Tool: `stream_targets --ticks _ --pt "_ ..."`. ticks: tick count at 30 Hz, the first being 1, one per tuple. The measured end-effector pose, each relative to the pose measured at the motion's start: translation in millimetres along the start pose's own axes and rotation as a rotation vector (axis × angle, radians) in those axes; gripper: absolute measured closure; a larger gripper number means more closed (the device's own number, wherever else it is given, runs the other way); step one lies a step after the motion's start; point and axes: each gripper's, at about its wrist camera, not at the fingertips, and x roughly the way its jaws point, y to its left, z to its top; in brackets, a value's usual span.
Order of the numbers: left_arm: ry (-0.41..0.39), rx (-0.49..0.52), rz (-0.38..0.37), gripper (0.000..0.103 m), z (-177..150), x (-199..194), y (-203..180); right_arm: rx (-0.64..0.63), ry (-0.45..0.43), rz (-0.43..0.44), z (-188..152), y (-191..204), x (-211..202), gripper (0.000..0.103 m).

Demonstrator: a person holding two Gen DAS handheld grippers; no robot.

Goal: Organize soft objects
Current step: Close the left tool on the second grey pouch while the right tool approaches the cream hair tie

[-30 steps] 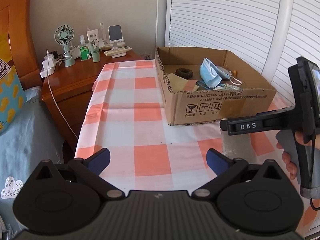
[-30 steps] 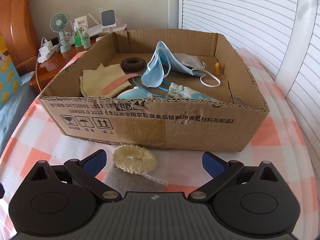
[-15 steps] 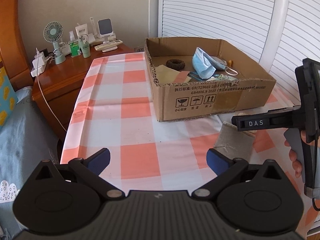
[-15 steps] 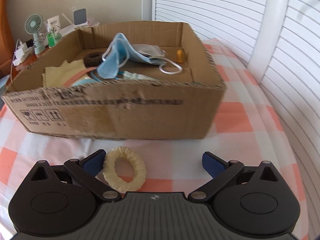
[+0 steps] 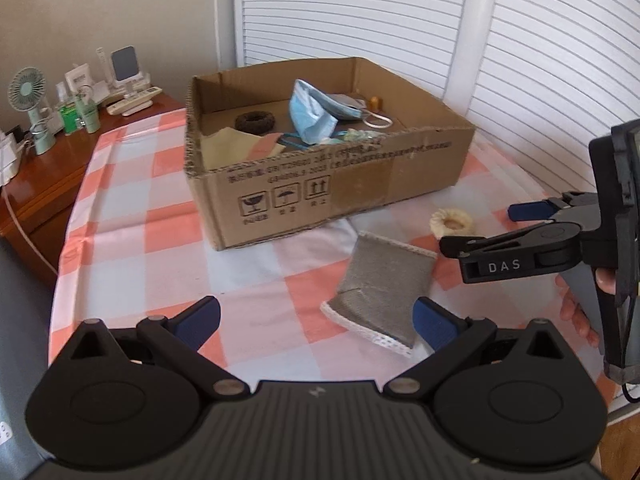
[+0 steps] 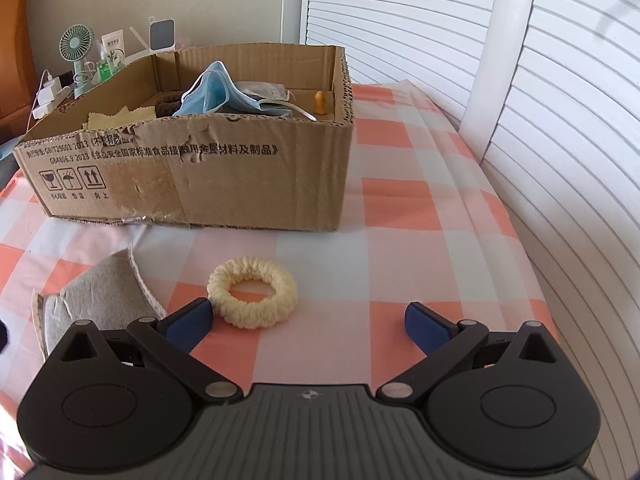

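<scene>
A cardboard box (image 5: 360, 196) (image 6: 260, 188) stands on the checked tablecloth, holding a blue face mask (image 5: 310, 114) (image 6: 216, 94), a dark scrunchie (image 5: 255, 121), a yellow cloth (image 5: 224, 148) and other soft bits. In front of it lie a grey knitted sleeve (image 5: 384, 284) (image 6: 96, 296) and a cream scrunchie (image 5: 452, 224) (image 6: 253, 298). My left gripper (image 5: 316, 318) is open, its right pad just beside the sleeve's near end. My right gripper (image 6: 308, 322) is open too, its left pad next to the cream scrunchie; it also shows from the side (image 5: 516, 236), held by a hand (image 5: 576, 308).
A wooden nightstand (image 5: 36, 184) at the left carries a small fan (image 5: 30, 100), bottles and cables. White louvred doors (image 5: 540, 60) (image 6: 560, 80) close off the back and right. The table's right edge (image 6: 536, 288) drops off near the doors.
Both grippers swung right. The left view now has the grey sleeve between its fingers' reach; the right gripper backed off from the box, and the cream scrunchie sits farther ahead.
</scene>
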Motion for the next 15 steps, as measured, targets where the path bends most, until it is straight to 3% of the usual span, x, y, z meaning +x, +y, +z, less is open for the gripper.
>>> stream_targets --ticks 3,9,15 --pt "0.022 0.054 -0.071 0.001 1.0 12.6 -11.3 -0.011 -0.021 0.005 -7.0 -1.9 -4.3 0.0" --pt "0.073 0.19 -0.094 0.001 1.2 44.0 -30.4 -0.031 -0.031 0.028 -11.9 -8.3 -9.0 0.0" --pt "0.106 0.207 -0.158 0.001 3.5 61.6 -31.3 -0.04 -0.049 0.039 -15.1 -11.3 -10.3 0.0"
